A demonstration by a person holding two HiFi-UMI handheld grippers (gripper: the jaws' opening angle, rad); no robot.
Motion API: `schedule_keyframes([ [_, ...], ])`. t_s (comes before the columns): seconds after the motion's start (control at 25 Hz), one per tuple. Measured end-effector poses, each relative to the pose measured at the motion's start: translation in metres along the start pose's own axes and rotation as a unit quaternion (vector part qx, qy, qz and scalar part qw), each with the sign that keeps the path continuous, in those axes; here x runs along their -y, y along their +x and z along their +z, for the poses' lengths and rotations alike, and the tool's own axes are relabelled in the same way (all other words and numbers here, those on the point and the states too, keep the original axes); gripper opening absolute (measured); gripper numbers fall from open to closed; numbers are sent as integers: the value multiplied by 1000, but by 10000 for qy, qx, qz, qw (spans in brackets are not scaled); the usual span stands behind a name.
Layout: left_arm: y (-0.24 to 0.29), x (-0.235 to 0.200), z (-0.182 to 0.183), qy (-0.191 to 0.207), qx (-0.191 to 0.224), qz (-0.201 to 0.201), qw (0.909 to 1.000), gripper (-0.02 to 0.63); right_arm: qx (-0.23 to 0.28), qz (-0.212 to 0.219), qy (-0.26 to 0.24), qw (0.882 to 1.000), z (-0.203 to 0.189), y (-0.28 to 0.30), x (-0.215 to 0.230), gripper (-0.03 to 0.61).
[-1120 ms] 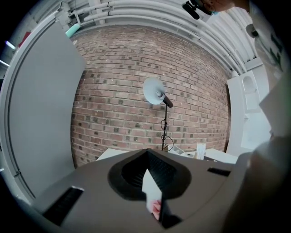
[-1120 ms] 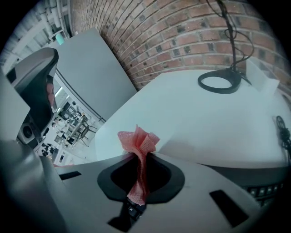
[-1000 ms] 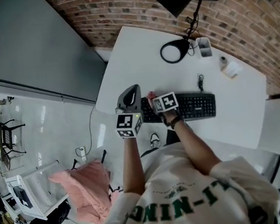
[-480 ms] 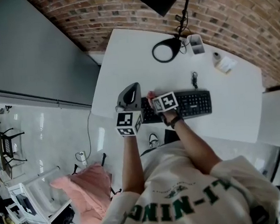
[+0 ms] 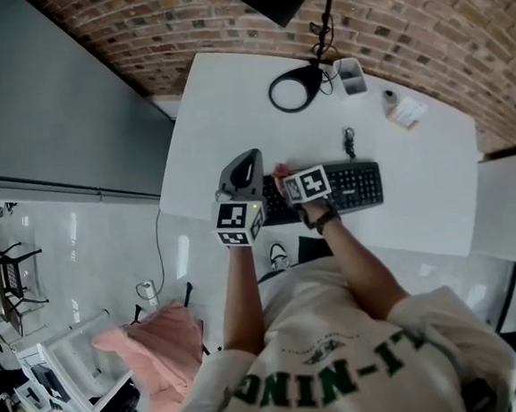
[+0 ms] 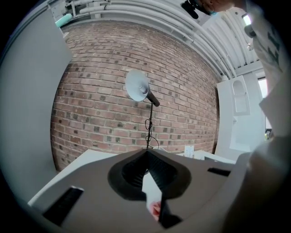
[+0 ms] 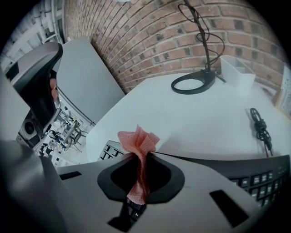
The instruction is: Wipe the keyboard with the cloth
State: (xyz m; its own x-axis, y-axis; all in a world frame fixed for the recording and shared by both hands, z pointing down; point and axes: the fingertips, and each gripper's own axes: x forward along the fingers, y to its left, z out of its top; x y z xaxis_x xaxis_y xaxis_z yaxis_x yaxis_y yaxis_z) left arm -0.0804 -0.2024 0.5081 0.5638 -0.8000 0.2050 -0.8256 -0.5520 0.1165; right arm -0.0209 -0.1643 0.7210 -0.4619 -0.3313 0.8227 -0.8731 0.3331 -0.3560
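Observation:
A black keyboard (image 5: 344, 187) lies on the white table (image 5: 231, 104) near its front edge. My right gripper (image 5: 285, 182) hovers over the keyboard's left end, shut on a pink mesh cloth (image 5: 278, 171). In the right gripper view the cloth (image 7: 138, 142) sticks up bunched between the jaws, with keyboard keys (image 7: 110, 152) just beneath. My left gripper (image 5: 241, 172) hangs beside it to the left, over the table edge and off the keyboard. In the left gripper view its jaws (image 6: 146, 154) meet at the tip with nothing held.
A black desk lamp with a ring base (image 5: 294, 90) stands at the back by the brick wall. A white box (image 5: 348, 75), a coiled cable (image 5: 348, 138) and small white items (image 5: 406, 110) lie behind the keyboard. The floor drops off left of the table.
Both grippers stay in nearly the same place over the keyboard's left end. The head view has shifted a little, so the table sits slightly higher and further left.

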Motion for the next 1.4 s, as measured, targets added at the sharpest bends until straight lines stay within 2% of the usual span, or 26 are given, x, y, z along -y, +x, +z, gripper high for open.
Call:
schedule_keyframes([
  [0.84, 61, 67, -2, 256, -30, -777, 9966, 0, 265, -569, 777, 9950, -16, -48, 93, 25],
  [1.4, 91, 105, -5, 269, -67, -1189, 9925, 0, 449, -1102, 992, 9879, -32, -83, 157, 25],
])
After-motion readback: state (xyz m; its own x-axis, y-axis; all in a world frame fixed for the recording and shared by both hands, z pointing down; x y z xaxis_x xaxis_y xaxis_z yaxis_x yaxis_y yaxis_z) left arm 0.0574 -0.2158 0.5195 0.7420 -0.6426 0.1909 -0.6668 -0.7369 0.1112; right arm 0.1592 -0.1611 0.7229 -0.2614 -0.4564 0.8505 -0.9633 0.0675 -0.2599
